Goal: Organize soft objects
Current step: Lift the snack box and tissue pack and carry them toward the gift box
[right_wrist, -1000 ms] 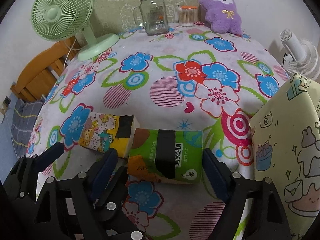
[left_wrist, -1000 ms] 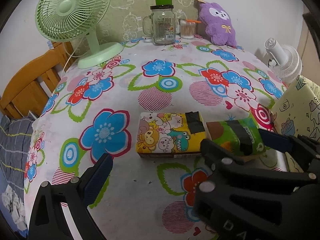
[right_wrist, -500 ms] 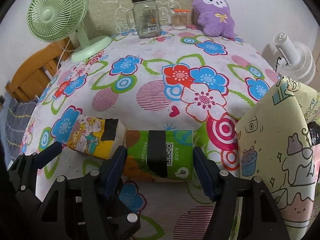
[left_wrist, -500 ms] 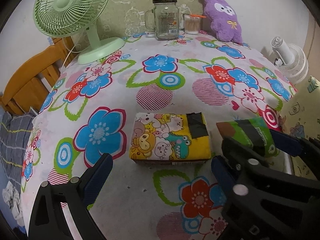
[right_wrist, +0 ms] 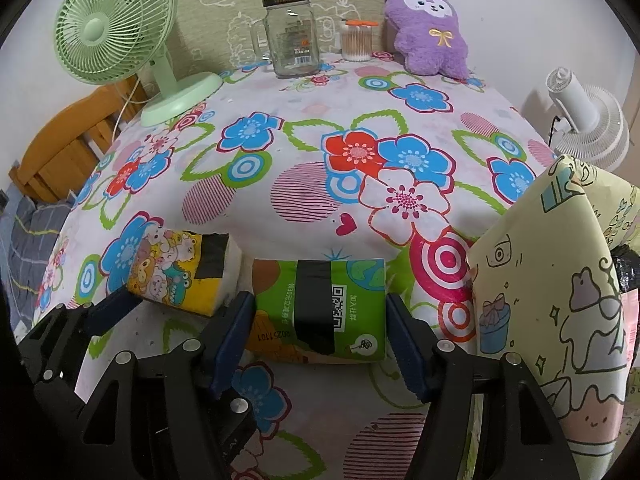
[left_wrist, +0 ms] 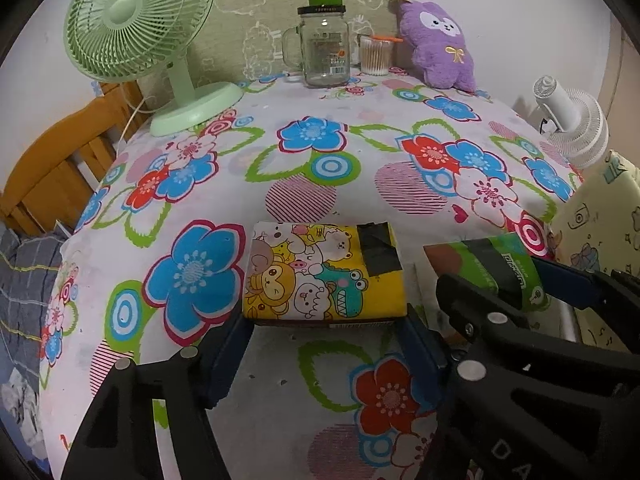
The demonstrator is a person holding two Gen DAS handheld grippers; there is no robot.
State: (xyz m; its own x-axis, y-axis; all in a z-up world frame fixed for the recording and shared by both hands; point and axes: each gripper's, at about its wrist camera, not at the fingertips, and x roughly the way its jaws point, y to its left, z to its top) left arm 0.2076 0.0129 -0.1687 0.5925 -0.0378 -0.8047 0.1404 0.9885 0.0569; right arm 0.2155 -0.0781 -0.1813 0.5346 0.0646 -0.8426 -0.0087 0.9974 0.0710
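Note:
A yellow cartoon tissue pack (left_wrist: 324,272) lies on the flowered tablecloth (left_wrist: 320,168). My left gripper (left_wrist: 326,344) is open, its blue pads on either side of the pack's near end. A green tissue pack (right_wrist: 320,312) with a black band lies to the right of it. My right gripper (right_wrist: 320,344) has closed its pads against both sides of the green pack. The green pack also shows in the left wrist view (left_wrist: 500,268), and the yellow pack in the right wrist view (right_wrist: 180,272). A purple plush toy (right_wrist: 428,28) leans at the back right.
A green desk fan (left_wrist: 140,36), a glass jar mug (left_wrist: 324,56) and a cotton swab cup (left_wrist: 376,56) stand at the back. A yellow cartoon paper bag (right_wrist: 560,280) stands at the right edge. A white fan (right_wrist: 588,120) and a wooden chair (left_wrist: 52,168) stand beside the table.
My left gripper has moved forward and narrowed around the yellow pack. My right gripper has closed in until its pads touch the green pack.

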